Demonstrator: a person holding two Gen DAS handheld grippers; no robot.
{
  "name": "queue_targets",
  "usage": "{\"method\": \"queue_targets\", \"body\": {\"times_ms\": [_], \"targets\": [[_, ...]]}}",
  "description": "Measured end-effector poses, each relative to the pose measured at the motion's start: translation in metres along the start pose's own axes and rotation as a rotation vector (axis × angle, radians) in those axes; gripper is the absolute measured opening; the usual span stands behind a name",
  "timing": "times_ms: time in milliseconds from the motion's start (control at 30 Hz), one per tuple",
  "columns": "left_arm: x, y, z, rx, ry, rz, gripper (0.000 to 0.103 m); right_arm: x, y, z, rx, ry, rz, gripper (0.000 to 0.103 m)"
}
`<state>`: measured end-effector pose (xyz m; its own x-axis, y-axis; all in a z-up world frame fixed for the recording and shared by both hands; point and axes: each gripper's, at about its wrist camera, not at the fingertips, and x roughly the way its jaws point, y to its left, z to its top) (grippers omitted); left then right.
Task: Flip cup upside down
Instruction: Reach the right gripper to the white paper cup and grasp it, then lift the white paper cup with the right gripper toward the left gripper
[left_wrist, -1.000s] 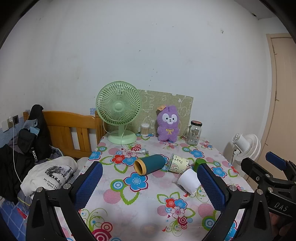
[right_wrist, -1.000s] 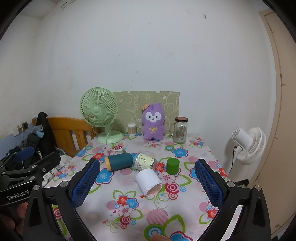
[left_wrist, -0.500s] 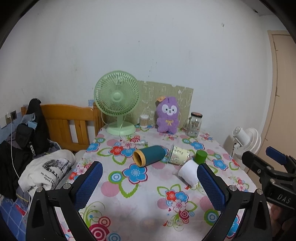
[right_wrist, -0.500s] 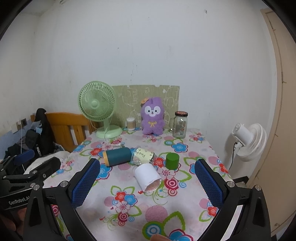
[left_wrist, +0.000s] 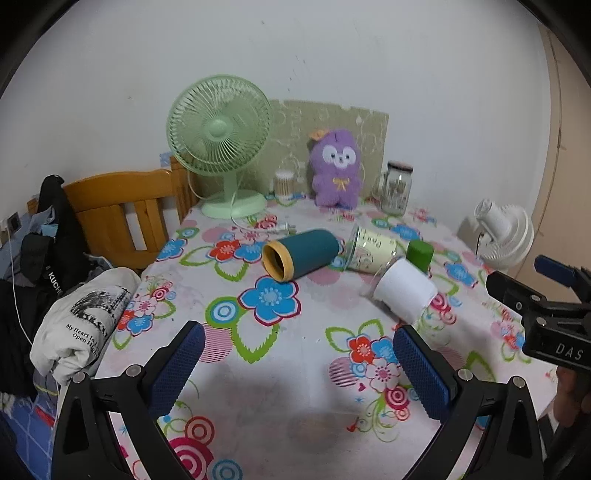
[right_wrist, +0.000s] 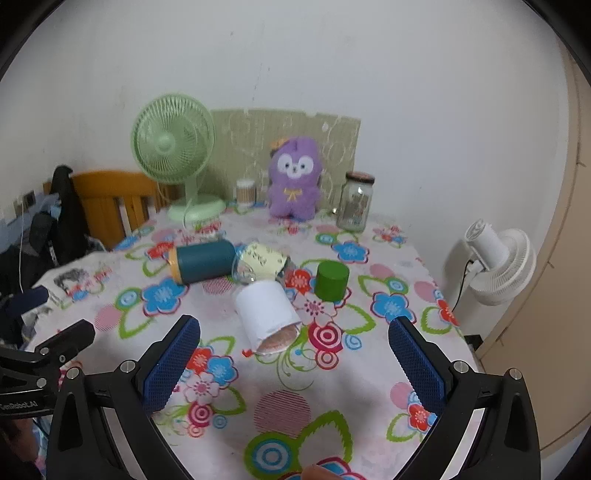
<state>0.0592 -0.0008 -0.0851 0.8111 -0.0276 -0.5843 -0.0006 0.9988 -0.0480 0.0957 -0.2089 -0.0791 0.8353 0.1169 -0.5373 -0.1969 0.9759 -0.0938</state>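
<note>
Several cups lie on the flowered tablecloth (left_wrist: 295, 369). A teal cup with a yellow rim (left_wrist: 301, 257) (right_wrist: 203, 260) lies on its side, mouth toward the near left. A clear cup with a yellow label (left_wrist: 373, 249) (right_wrist: 260, 263) lies beside it. A white cup (left_wrist: 404, 290) (right_wrist: 267, 314) lies on its side nearer me. A small green cup (left_wrist: 420, 254) (right_wrist: 331, 278) stands mouth down. My left gripper (left_wrist: 299, 369) and right gripper (right_wrist: 293, 363) are both open and empty, hovering short of the cups.
A green desk fan (left_wrist: 219, 142), a purple plush toy (left_wrist: 336, 171), a glass jar (left_wrist: 397, 186) and a cotton-swab pot (left_wrist: 284, 181) stand along the back wall. A wooden headboard (left_wrist: 122, 210) and clothes lie left. A white floor fan (right_wrist: 496, 260) stands right.
Both grippers have moved forward and tilted down toward the table; the cups appear larger and closer. Nothing on the table has moved.
</note>
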Motion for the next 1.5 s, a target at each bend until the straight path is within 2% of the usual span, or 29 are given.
{"method": "queue_targets", "body": {"times_ms": [433, 700, 867, 933, 1000, 1200, 1500], "targets": [[0.084, -0.007, 0.010, 0.101, 0.190, -0.007, 0.103, 0.118, -0.005, 0.009, -0.103, 0.233, 0.137, 0.103], [0.112, -0.011, 0.015, 0.135, 0.262, -0.003, 0.103, 0.156, 0.006, 0.011, -0.167, 0.303, 0.209, 0.103], [0.118, -0.014, 0.010, 0.145, 0.278, 0.000, 0.103, 0.175, 0.013, 0.009, -0.180, 0.349, 0.238, 0.103], [0.118, -0.014, 0.008, 0.149, 0.283, 0.001, 0.103, 0.181, 0.014, 0.007, -0.185, 0.366, 0.235, 0.096], [0.117, -0.014, 0.006, 0.150, 0.286, 0.002, 0.103, 0.183, 0.013, 0.006, -0.172, 0.383, 0.249, 0.072], [0.105, -0.012, -0.003, 0.125, 0.285, -0.009, 0.103, 0.174, 0.015, 0.004, -0.161, 0.398, 0.265, 0.068], [0.056, -0.001, -0.028, 0.044, 0.257, -0.060, 0.103, 0.110, 0.041, 0.002, -0.160, 0.321, 0.339, 0.068]]}}
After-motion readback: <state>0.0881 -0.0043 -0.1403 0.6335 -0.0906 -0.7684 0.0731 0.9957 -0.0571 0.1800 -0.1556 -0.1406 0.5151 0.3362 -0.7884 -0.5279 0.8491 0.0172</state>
